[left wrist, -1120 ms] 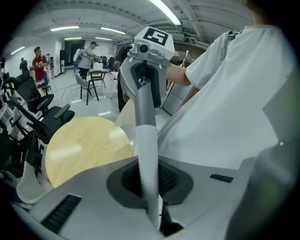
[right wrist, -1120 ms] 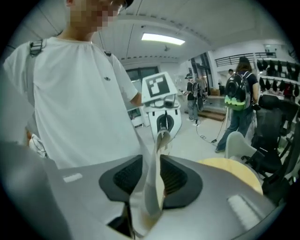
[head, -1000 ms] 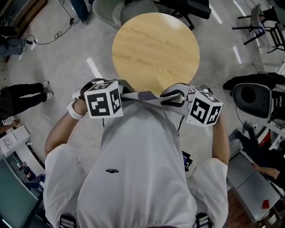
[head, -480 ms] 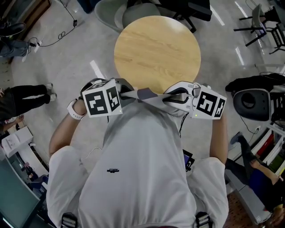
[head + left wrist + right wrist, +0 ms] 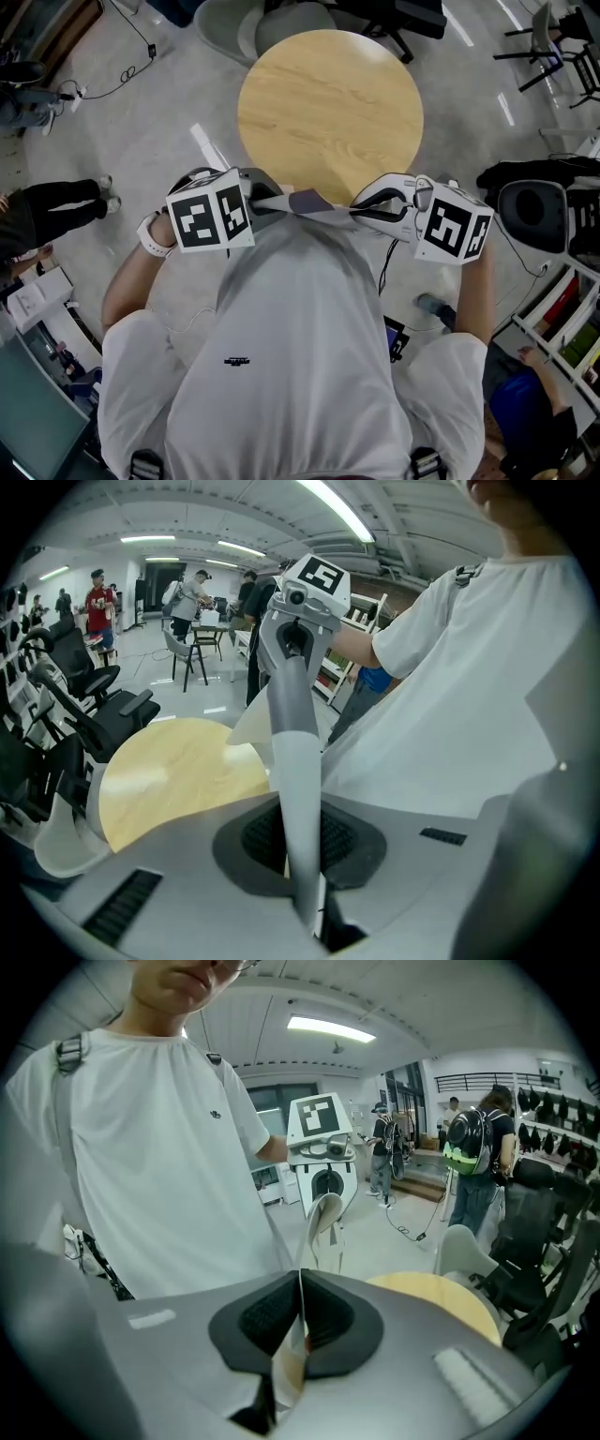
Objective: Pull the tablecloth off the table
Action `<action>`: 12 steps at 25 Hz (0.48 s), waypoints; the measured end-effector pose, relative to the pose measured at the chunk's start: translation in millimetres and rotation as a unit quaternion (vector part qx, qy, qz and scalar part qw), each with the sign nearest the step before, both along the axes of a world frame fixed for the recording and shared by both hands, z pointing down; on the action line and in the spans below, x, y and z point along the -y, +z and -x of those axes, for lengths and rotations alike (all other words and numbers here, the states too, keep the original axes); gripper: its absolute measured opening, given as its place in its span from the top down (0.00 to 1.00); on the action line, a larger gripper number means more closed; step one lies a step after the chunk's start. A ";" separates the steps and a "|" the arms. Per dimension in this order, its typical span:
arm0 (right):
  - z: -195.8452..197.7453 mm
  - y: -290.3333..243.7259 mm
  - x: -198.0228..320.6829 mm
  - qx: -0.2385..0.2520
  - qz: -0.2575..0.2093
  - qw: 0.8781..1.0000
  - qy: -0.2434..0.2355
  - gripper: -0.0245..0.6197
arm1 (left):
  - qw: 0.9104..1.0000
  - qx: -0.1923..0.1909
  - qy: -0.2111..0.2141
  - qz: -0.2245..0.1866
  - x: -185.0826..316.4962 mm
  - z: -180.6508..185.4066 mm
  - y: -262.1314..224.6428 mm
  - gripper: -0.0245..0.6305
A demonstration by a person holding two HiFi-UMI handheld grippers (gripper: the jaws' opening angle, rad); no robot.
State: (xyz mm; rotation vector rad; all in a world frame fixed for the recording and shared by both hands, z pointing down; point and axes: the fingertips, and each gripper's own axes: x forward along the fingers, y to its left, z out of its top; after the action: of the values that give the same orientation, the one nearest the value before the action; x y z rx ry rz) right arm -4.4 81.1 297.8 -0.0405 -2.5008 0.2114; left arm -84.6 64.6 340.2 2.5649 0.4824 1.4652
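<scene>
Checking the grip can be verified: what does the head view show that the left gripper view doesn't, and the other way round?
Head view only: almost the whole round table, bare, and the left gripper from outside. Left gripper view only: its jaws shut on the tablecloth, and people standing far off. Both: the tablecloth stretched across to the right gripper, and part of the table.

Further to person's right, right claw [image 5: 360,210] was drawn, away from left claw [image 5: 266,199]. Its jaws were brought together onto edge of tablecloth [image 5: 309,201]. Left claw was shifted slightly outward too. Cloth strip between claws was pulled longer and tauter. Bystander's shoe [image 5: 429,304] was brought into view below right forearm.
</scene>
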 end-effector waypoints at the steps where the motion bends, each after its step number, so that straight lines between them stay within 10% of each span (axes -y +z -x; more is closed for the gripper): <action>1: 0.0 -0.4 1.0 -0.004 -0.003 1.000 0.002 0.94 | 1.000 -0.002 0.000 0.002 0.6 0.0 0.1 0.95; 12: -16.7 2.5 4.1 -0.029 -0.012 0.999 0.025 0.94 | 1.000 -0.010 0.012 0.004 5.9 -16.5 7.2 0.95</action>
State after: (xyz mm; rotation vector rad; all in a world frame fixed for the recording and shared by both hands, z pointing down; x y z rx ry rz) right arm 12.3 77.0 300.3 0.0371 -2.4475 0.2007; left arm -68.1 58.6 347.4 2.5799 0.5226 1.4435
